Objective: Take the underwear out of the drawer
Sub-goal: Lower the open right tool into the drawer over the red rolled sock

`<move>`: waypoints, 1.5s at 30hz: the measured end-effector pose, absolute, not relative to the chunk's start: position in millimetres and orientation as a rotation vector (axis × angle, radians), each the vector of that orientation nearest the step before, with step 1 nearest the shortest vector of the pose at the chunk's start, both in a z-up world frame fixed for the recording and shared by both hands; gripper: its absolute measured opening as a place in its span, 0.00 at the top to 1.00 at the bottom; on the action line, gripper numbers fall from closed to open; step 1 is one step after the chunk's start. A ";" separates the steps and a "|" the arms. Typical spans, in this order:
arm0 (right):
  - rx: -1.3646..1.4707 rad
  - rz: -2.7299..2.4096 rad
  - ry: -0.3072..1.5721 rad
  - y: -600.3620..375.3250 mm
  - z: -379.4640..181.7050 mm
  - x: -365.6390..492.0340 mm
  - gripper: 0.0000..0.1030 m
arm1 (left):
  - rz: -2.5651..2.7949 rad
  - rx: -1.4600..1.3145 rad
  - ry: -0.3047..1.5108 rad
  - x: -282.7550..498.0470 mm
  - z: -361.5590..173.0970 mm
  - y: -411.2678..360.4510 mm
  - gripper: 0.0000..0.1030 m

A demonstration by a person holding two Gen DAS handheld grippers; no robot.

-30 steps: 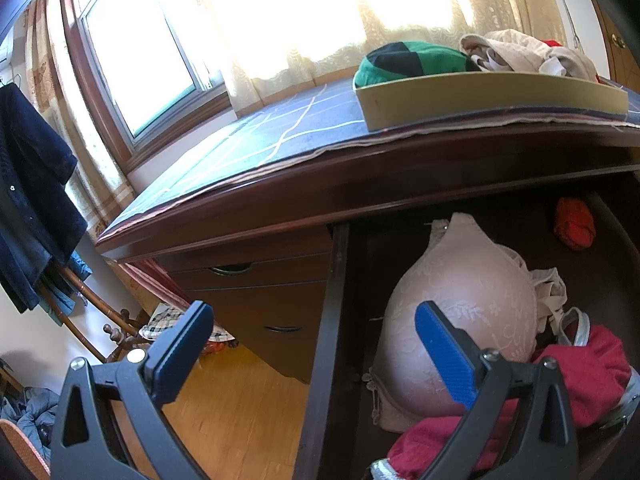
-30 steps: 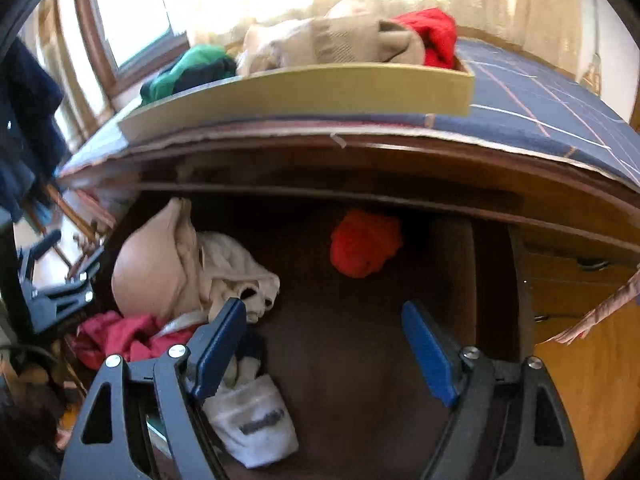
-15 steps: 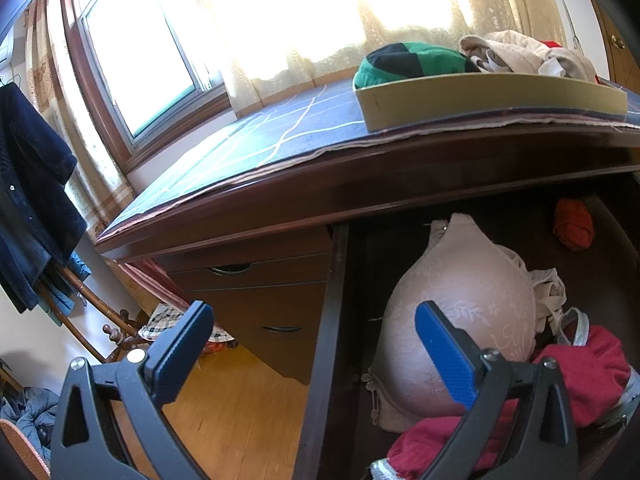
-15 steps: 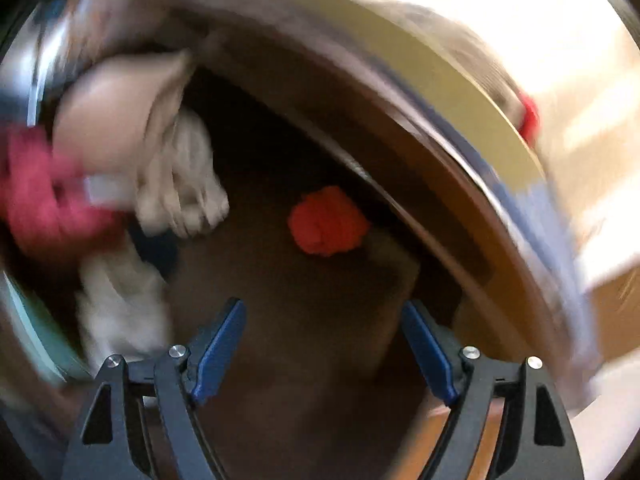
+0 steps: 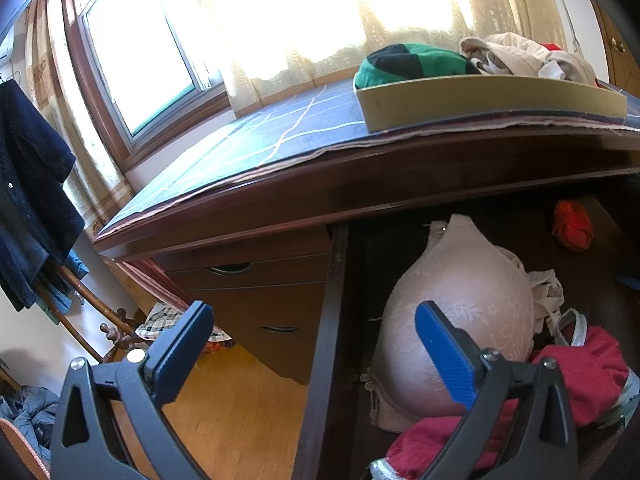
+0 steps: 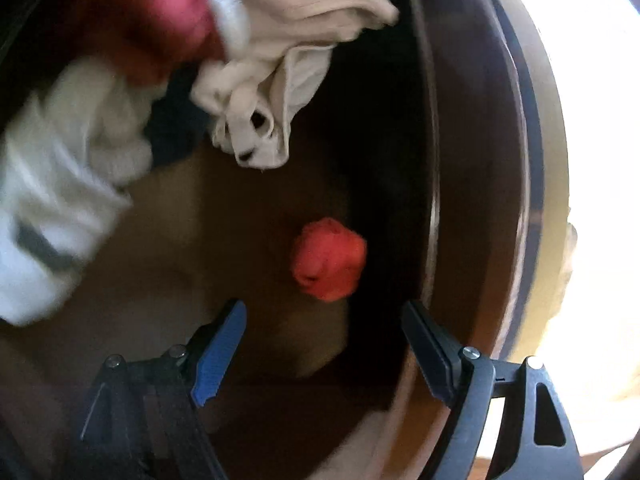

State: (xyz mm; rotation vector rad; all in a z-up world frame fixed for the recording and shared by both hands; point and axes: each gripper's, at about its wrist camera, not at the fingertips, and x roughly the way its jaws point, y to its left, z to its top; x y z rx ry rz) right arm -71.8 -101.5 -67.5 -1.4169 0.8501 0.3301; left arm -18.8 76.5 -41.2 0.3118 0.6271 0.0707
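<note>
The dark wooden drawer (image 5: 332, 320) stands pulled out under the desktop. In it lie a beige bra (image 5: 460, 300), a crimson garment (image 5: 580, 376) and a small balled red piece of underwear (image 5: 572, 226). My left gripper (image 5: 312, 336) hangs open over the drawer's left wall, holding nothing. In the right wrist view my right gripper (image 6: 324, 344) is open and rolled on its side above the drawer floor. The red ball (image 6: 330, 258) lies just beyond its fingertips, apart from them. Cream underwear (image 6: 260, 120) and a white garment (image 6: 52, 200) lie further off.
On the desktop a yellow tray (image 5: 480, 100) holds a green and black garment (image 5: 412, 60) and beige clothes (image 5: 528, 56). Closed drawers (image 5: 256, 292) sit to the left above wooden flooring (image 5: 240, 412). A dark jacket (image 5: 28, 200) hangs at the far left.
The right gripper has rolled about a quarter turn and dropped into the drawer, closer to the red ball. Its jaws stay equally wide. The left gripper has not moved.
</note>
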 end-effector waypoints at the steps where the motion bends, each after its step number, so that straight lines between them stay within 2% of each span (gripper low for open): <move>1: -1.303 0.333 0.898 -103.3 -58.4 -68.0 0.21 | 0.069 0.311 0.629 -18.4 -41.3 76.6 0.00; 4: -1.002 0.299 1.008 -115.4 -35.7 -54.8 0.21 | 0.068 0.309 0.633 -16.8 -41.2 77.2 0.00; 10: -0.148 0.209 1.139 -182.2 8.8 -19.6 0.21 | 0.070 0.291 0.635 -14.6 -40.9 78.2 0.00; 13: 0.206 0.107 1.134 -217.4 8.6 -12.1 0.21 | 0.069 0.293 0.634 -14.1 -41.0 78.0 0.00; 20: 0.696 -0.176 1.106 -249.4 -19.7 -9.8 0.21 | 0.059 0.279 0.632 -15.4 -40.3 80.9 0.00; 24: 0.766 -0.264 1.110 -242.8 -26.1 -4.8 0.21 | 0.051 0.252 0.640 -12.9 -39.5 84.1 0.00; 31: 0.671 -0.364 1.162 -228.5 -36.2 21.0 0.21 | 0.051 0.157 0.663 -8.7 -39.8 93.7 0.01; 34: 0.733 -0.407 1.163 -233.8 -42.3 21.5 0.21 | 0.044 0.152 0.664 -7.9 -40.1 93.5 0.01; 38: 0.766 -0.420 1.099 -229.4 -40.3 27.4 0.22 | 0.047 0.129 0.691 -4.6 -41.3 96.0 0.01; 40: 0.776 -0.433 1.080 -225.2 -41.7 28.8 0.26 | 0.045 0.124 0.700 -4.2 -42.0 96.4 0.01; 45: 0.868 -0.468 1.029 -222.7 -49.8 20.9 0.27 | 0.049 0.123 0.707 -3.9 -42.6 96.2 0.01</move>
